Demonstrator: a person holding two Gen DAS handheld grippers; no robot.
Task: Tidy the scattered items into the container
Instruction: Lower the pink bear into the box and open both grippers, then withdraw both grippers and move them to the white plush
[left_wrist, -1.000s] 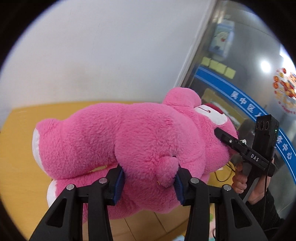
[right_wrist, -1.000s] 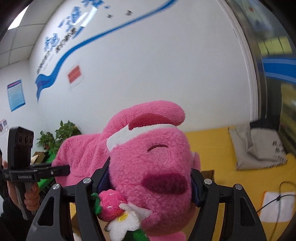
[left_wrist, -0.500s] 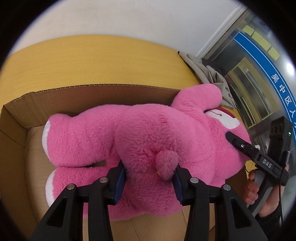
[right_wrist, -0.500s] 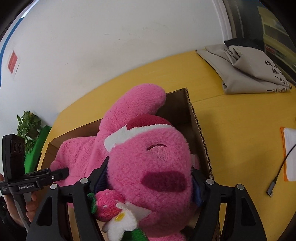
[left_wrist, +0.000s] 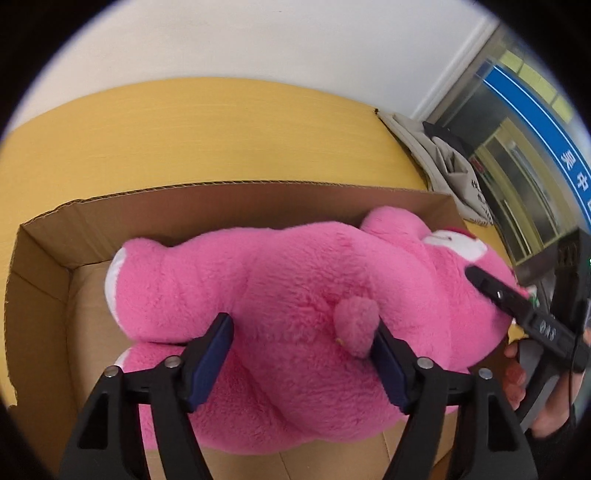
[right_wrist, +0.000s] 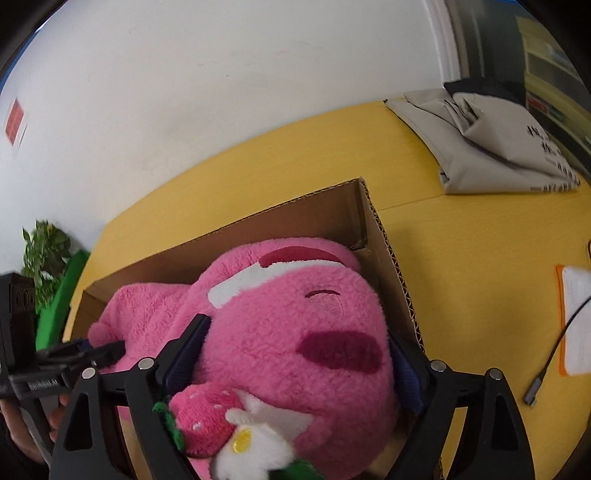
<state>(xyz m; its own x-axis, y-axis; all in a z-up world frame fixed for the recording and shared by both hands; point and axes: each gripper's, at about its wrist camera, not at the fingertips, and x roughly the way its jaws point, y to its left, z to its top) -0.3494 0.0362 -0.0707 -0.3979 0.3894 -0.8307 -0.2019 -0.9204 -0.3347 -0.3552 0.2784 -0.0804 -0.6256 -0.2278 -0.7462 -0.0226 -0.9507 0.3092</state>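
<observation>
since a second ago the pink plush bear (left_wrist: 295, 317) has come down from mid-air against the wall into the cardboard box (left_wrist: 229, 206), sitting lower than half a second back. left gripper (left_wrist: 301, 354) clenched on its rump beside the tail; right gripper (right_wrist: 299, 363) clenched on its head. bear lies on its side, filling the box, feet toward the far left wall. ahead and right of the tools: folded grey bag (right_wrist: 487, 144) on the yellow table (right_wrist: 461, 258); cable plug (right_wrist: 533, 393) and white-and-orange cloth (right_wrist: 576, 317) near the right gripper.
</observation>
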